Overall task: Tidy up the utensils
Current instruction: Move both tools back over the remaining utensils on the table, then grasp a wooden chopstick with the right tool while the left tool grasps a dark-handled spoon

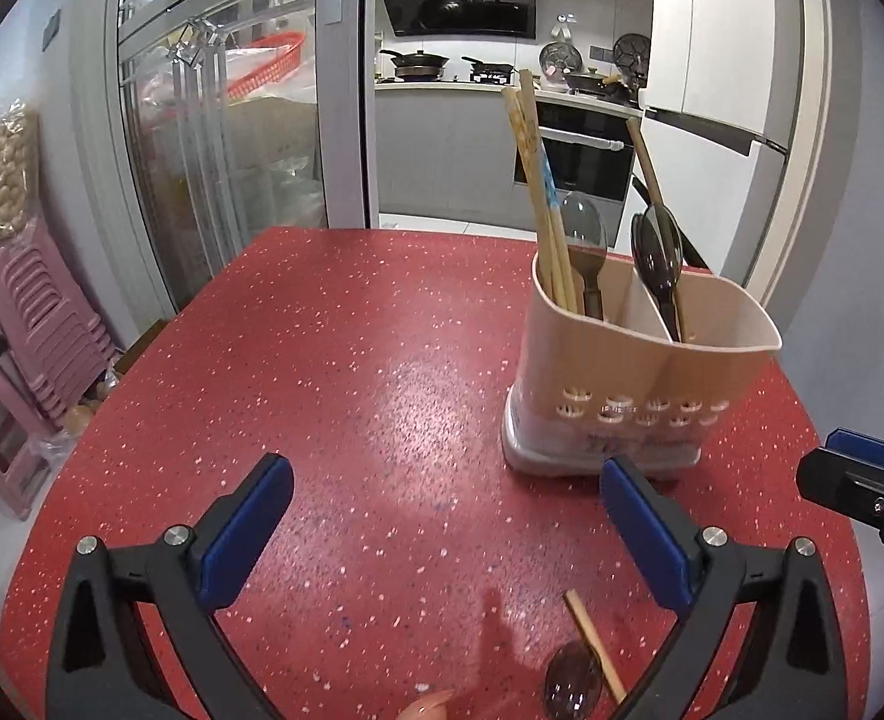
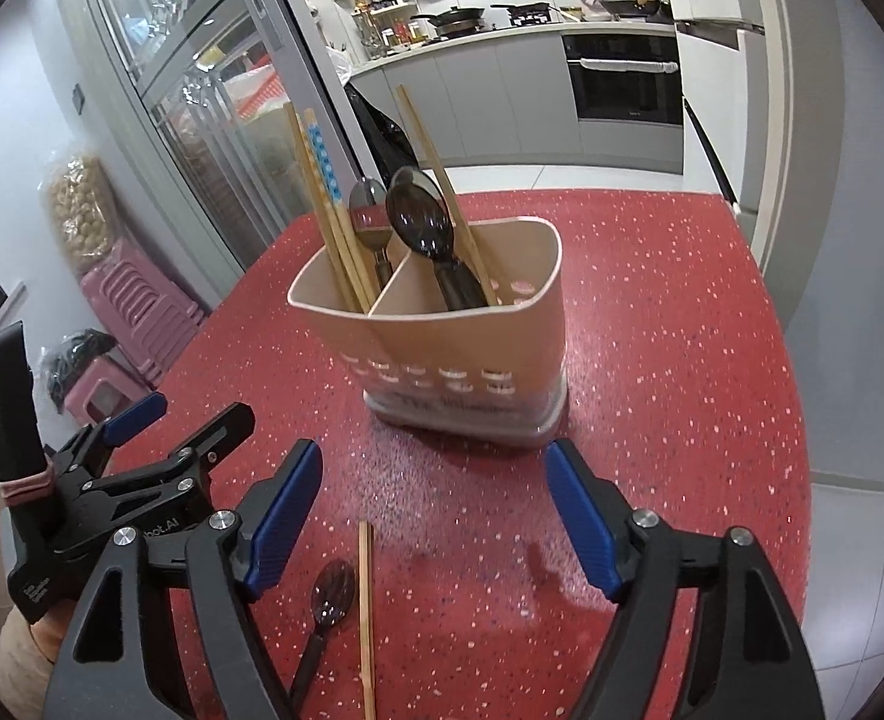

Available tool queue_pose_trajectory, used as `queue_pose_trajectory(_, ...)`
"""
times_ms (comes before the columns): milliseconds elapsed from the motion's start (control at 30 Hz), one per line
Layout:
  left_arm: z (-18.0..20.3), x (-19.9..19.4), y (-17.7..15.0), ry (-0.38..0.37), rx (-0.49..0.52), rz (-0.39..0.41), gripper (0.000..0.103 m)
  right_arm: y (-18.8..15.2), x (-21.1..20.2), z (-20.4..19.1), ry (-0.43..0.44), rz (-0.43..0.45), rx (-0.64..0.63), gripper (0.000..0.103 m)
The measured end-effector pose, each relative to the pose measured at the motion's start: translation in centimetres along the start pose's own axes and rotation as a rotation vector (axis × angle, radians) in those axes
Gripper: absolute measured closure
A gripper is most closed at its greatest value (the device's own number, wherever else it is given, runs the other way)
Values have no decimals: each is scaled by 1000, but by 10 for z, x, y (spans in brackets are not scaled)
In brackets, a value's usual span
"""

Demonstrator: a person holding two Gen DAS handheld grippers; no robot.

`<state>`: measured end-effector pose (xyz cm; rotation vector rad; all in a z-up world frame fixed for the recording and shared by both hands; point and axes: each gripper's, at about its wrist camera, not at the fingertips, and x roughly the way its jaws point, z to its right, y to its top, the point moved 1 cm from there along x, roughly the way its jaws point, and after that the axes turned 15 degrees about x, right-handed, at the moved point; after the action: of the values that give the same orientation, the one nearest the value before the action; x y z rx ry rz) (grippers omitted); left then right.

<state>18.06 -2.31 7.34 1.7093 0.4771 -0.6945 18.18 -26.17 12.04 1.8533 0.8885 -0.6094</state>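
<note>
A beige two-compartment utensil holder (image 1: 640, 372) (image 2: 442, 336) stands on the red speckled table (image 1: 352, 372) (image 2: 652, 312). It holds wooden chopsticks (image 1: 538, 192) (image 2: 322, 198) and dark spoons (image 1: 658, 252) (image 2: 424, 222). A dark spoon (image 1: 574, 687) (image 2: 328, 606) and a wooden chopstick (image 1: 595, 642) (image 2: 366, 612) lie loose on the table, near me. My left gripper (image 1: 445, 525) (image 2: 184, 414) is open and empty above the table. My right gripper (image 2: 433, 510) is open and empty over the loose utensils; its tip shows in the left wrist view (image 1: 850, 468).
The table's edges fall off at left and right. Stacked pink stools (image 1: 40, 312) (image 2: 136, 312) stand on the floor at left by a glass cabinet (image 1: 220, 138). A kitchen counter with pans and an oven (image 1: 574, 156) lies beyond.
</note>
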Motion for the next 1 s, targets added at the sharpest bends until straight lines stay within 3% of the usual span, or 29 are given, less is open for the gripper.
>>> queue_pose_trajectory(67, 0, -3, -2, 0, 2, -12, 0, -4, -1, 1, -3, -8, 5, 11)
queue_pose_trajectory(400, 8, -9, -26, 7, 13, -36, 0, -27, -6, 0, -20, 2, -16, 11)
queue_pose_trajectory(1000, 18, 2, -116, -104, 15, -215, 0, -89, 17, 15, -103, -197, -9, 11)
